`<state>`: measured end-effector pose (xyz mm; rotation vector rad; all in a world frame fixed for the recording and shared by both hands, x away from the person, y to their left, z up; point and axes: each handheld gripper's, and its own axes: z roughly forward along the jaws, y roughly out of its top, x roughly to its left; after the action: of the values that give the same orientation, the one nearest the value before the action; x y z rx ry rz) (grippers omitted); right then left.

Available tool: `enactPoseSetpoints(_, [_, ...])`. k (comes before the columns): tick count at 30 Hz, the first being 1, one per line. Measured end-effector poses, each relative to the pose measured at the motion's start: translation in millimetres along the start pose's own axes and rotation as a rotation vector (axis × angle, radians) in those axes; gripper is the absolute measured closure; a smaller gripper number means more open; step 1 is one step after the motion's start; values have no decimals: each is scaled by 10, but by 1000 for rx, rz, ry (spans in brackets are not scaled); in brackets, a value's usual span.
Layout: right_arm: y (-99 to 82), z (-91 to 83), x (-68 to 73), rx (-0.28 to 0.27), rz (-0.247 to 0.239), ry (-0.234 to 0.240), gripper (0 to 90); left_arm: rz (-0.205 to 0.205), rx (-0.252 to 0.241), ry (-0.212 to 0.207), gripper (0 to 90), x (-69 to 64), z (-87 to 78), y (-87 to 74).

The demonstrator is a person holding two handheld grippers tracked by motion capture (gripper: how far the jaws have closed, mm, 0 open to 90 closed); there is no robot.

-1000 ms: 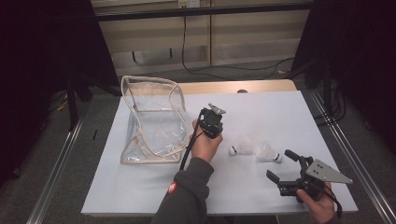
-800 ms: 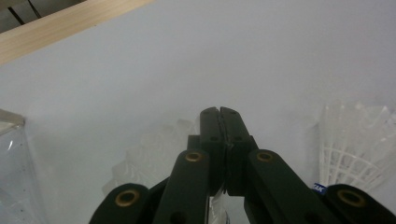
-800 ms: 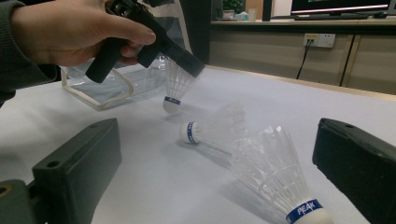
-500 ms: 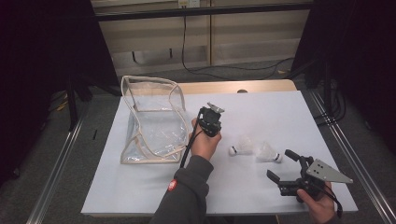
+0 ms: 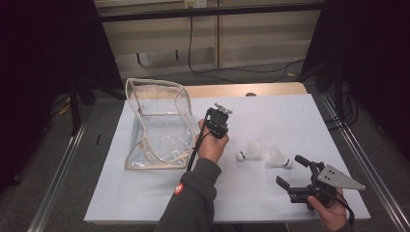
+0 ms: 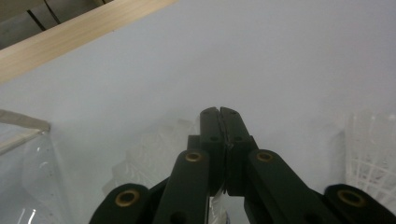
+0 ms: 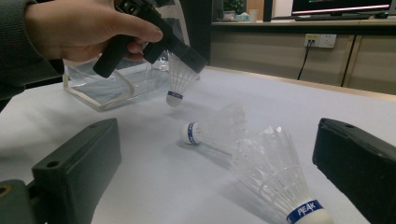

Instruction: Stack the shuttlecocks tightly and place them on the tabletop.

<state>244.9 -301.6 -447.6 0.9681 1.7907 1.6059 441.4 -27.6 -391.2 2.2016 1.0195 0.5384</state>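
My left gripper (image 5: 218,126) hangs above the middle of the white table, pointing down, just right of a clear plastic bag (image 5: 157,125). Its jaws are shut on the feather skirt of a white shuttlecock (image 7: 177,84), which dangles cork down above the table. In the left gripper view the pads (image 6: 219,114) meet with only a thin feather edge between them. Two more shuttlecocks (image 5: 247,152) (image 5: 276,158) lie on their sides to the right. My right gripper (image 5: 290,170) rests low near the front right corner, open, its jaws facing those two shuttlecocks (image 7: 212,128) (image 7: 275,177).
The bag has a beige trimmed rim and stands open at the table's left half. A wooden edge (image 5: 241,89) runs along the far side of the white sheet (image 5: 290,121). Metal rails run along both sides of the table.
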Motion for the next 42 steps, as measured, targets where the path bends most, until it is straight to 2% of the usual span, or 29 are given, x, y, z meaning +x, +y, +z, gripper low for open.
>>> enactPoseSetpoints(5, [-1, -1, 4, 0, 10, 2, 6, -4, 8, 26, 893, 13, 29, -10])
enactPoseSetpoints(7, [-1, -2, 2, 0, 7, 2, 7, 12, 21, 47, 893, 20, 34, -14])
enactPoseSetpoints(11, [-2, -3, 0, 0, 7, 1, 6, 18, 26, 47, 890, 18, 57, -24])
enactPoseSetpoints(15, [-1, -1, 0, -1, 5, 2, 6, 2, 23, 34, 883, 14, 80, -36])
enactPoseSetpoints(23, [-4, 3, -1, 0, 1, 3, 6, 3, 19, 17, 853, -19, 111, -41])
enactPoseSetpoints(32, [-3, 5, 1, -1, -1, 4, 6, -5, 9, -43, 785, -117, 137, -20])
enactPoseSetpoints(42, [-4, 7, 4, 1, 2, 6, 6, -21, 8, -82, 739, -177, 161, -10])
